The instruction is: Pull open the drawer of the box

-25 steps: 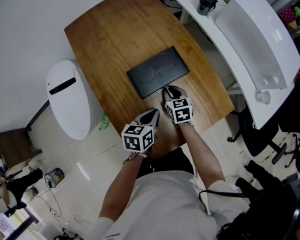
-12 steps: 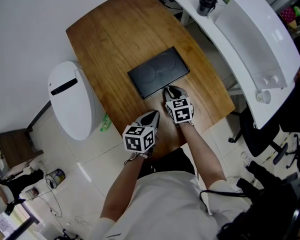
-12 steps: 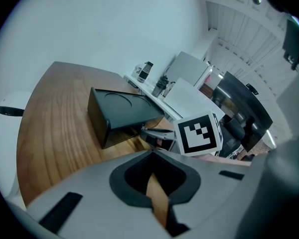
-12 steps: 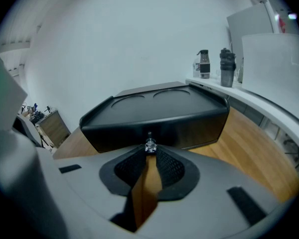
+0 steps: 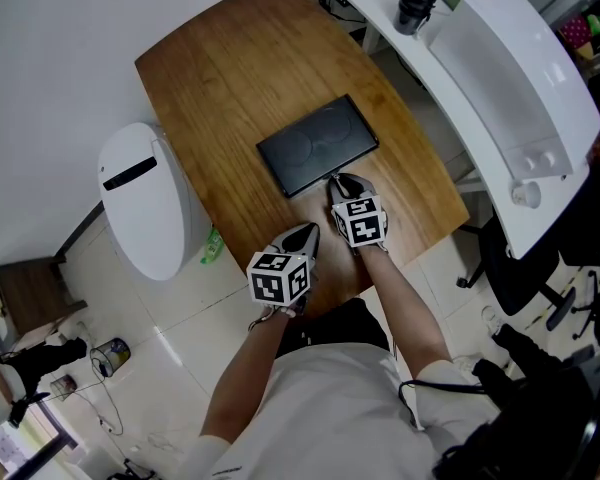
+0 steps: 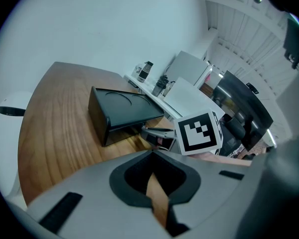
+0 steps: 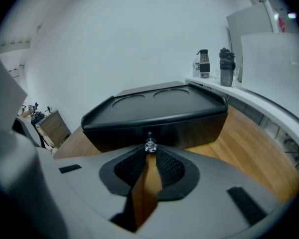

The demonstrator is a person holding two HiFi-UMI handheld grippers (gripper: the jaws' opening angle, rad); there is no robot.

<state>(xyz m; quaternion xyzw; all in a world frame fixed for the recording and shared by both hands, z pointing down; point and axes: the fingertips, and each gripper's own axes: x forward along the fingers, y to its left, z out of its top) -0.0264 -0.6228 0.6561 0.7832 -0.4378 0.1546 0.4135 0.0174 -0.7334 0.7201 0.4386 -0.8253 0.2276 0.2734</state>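
Observation:
A flat black box point(image 5: 317, 145) lies on the brown wooden table point(image 5: 230, 58); it also shows in the left gripper view point(image 6: 122, 103). In the right gripper view the box point(image 7: 159, 108) faces me, its drawer front flush with the body. A small shiny knob point(image 7: 150, 146) sticks out of that front. My right gripper point(image 7: 149, 152) is shut on the knob, at the box's near edge in the head view point(image 5: 337, 180). My left gripper point(image 5: 308, 230) hovers over the table's near edge, left of the right one, shut and empty point(image 6: 152, 156).
A white rounded appliance point(image 5: 140, 208) stands on the floor by the table's left side. A white desk point(image 5: 380, 8) runs along the right with a black cup point(image 5: 416, 1) and a large white lid-like piece point(image 5: 520, 88). A black chair point(image 5: 520, 268) is at the lower right.

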